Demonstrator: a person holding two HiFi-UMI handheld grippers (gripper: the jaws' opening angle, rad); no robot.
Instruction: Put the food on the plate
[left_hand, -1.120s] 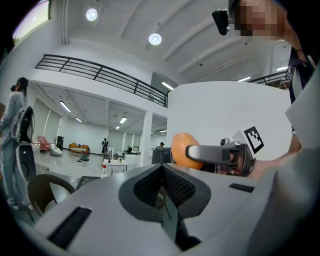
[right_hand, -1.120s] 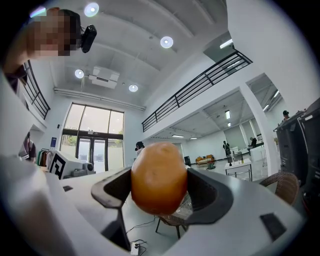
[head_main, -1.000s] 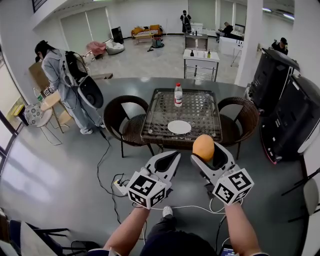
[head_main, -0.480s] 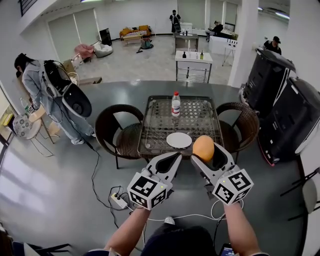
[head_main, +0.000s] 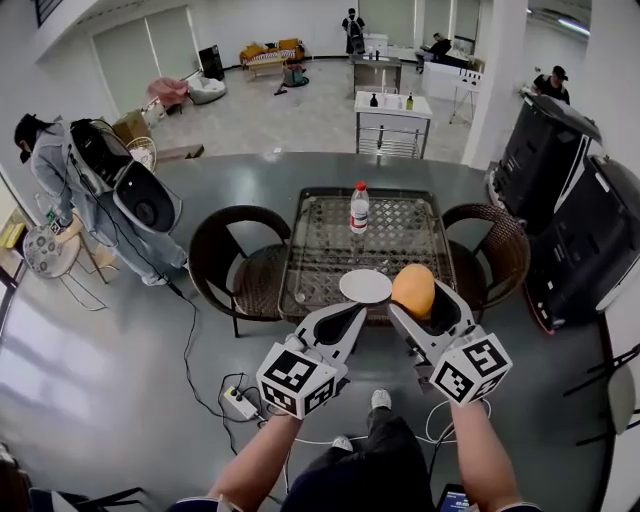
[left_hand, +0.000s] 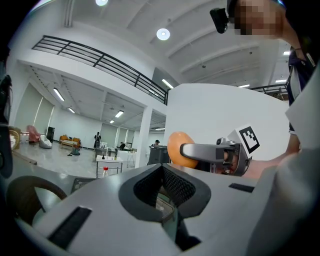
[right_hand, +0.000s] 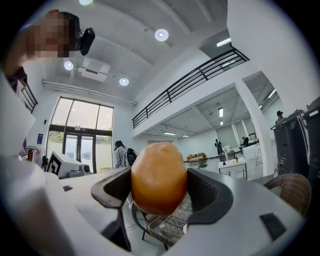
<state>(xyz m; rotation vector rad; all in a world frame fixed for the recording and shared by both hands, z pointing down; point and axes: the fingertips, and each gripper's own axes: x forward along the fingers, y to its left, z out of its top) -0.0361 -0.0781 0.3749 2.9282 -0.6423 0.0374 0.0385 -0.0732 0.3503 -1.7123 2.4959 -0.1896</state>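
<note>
A round orange piece of food (head_main: 413, 290) sits between the jaws of my right gripper (head_main: 424, 303), which is shut on it and held level in the air. In the right gripper view the food (right_hand: 159, 176) fills the gap of the right gripper (right_hand: 160, 189). A white plate (head_main: 365, 286) lies near the front edge of the glass-topped table (head_main: 300, 262), just left of and beyond the food. My left gripper (head_main: 343, 320) hovers beside it, shut and holding nothing. From the left gripper view, the left gripper (left_hand: 164, 181) has the food (left_hand: 176, 149) off to its right.
A water bottle (head_main: 359, 208) stands at the table's far side. Wicker chairs flank the table at the left (head_main: 232, 248) and right (head_main: 492, 248). A person with a backpack (head_main: 85, 170) stands far left. Black equipment (head_main: 580, 225) is at the right. A power strip (head_main: 238, 402) and cables lie on the floor.
Both grippers have come forward toward the table with the food still held. The plate now lies right beside the gripper tips in the head view.
</note>
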